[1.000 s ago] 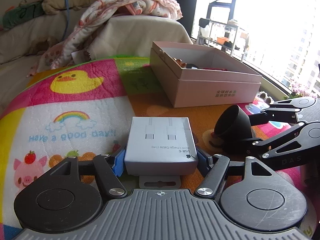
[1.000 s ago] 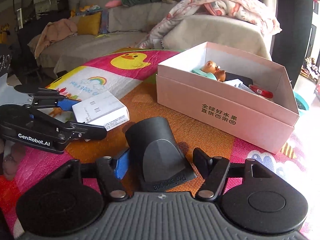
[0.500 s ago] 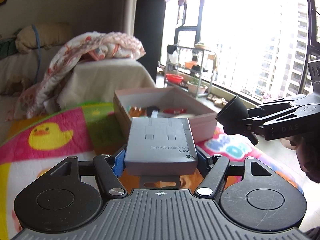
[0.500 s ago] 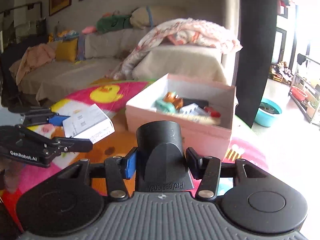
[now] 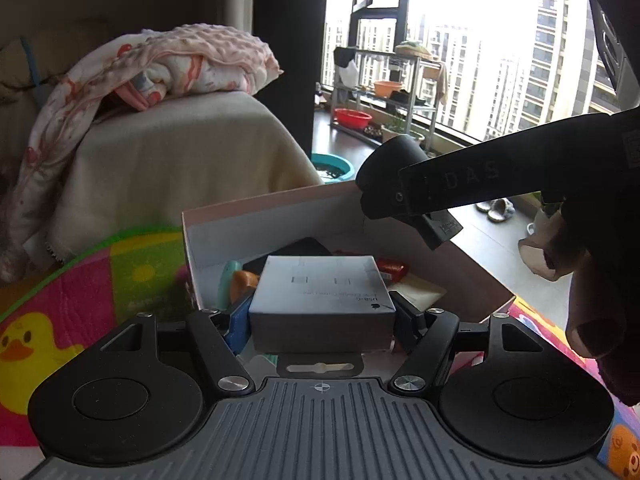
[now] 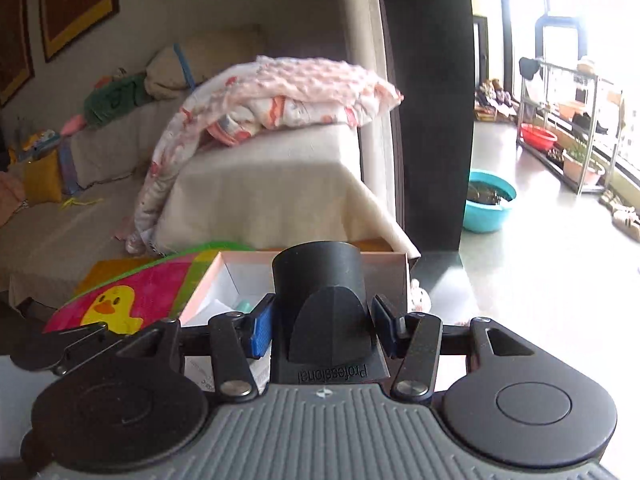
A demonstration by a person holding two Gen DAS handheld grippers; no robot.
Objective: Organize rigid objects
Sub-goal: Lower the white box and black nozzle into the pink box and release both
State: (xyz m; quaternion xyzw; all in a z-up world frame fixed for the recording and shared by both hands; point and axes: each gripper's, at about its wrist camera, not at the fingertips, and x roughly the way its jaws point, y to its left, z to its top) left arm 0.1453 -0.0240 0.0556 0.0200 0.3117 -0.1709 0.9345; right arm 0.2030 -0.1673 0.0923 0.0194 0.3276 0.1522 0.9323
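Left gripper [image 5: 322, 322] squeezes white cable box [image 5: 320, 300] between both pads, up in air over open pink box [image 5: 472, 276]. Pink box sits on bright duck mat [image 5: 80, 304]. Toys and dark things already fill pink box under cable box (hard to tell what each is). Right gripper [image 6: 324, 330] pinches black nozzle [image 6: 320, 304], wide end at 12 o'clock, above pink box edge. In left view, nozzle hangs at 2 o'clock. Couch with pink blanket [image 5: 160, 68] at 10 o'clock. Teal tub [image 6: 488, 200] on floor at 2 o'clock.
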